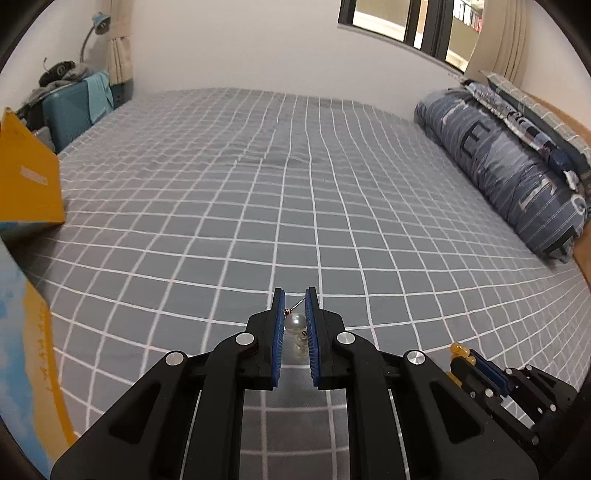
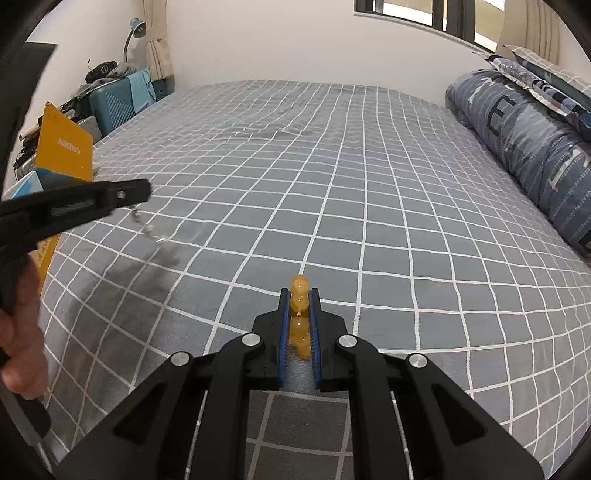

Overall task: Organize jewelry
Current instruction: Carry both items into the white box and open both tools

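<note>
left tongs (image 1: 295, 302) — clamped on pearl earring (image 1: 294, 322), above bed (image 1: 258, 184) | right tongs (image 2: 300, 295) — clamped on amber beads (image 2: 299, 306), over bed | yellow box (image 1: 26, 184) left edge | quilt (image 1: 517, 166) right, well apart

A bed (image 1: 258, 184) covered by a grey sheet with a white grid is seen before a plain white wall (image 1: 229, 40). A dark-framed window (image 1: 402, 22) with cream curtains (image 1: 498, 37) is set above a rolled blue quilt (image 1: 509, 173). A teal suitcase (image 1: 70, 114) and desk lamp (image 1: 98, 22) are placed at far left.
</note>
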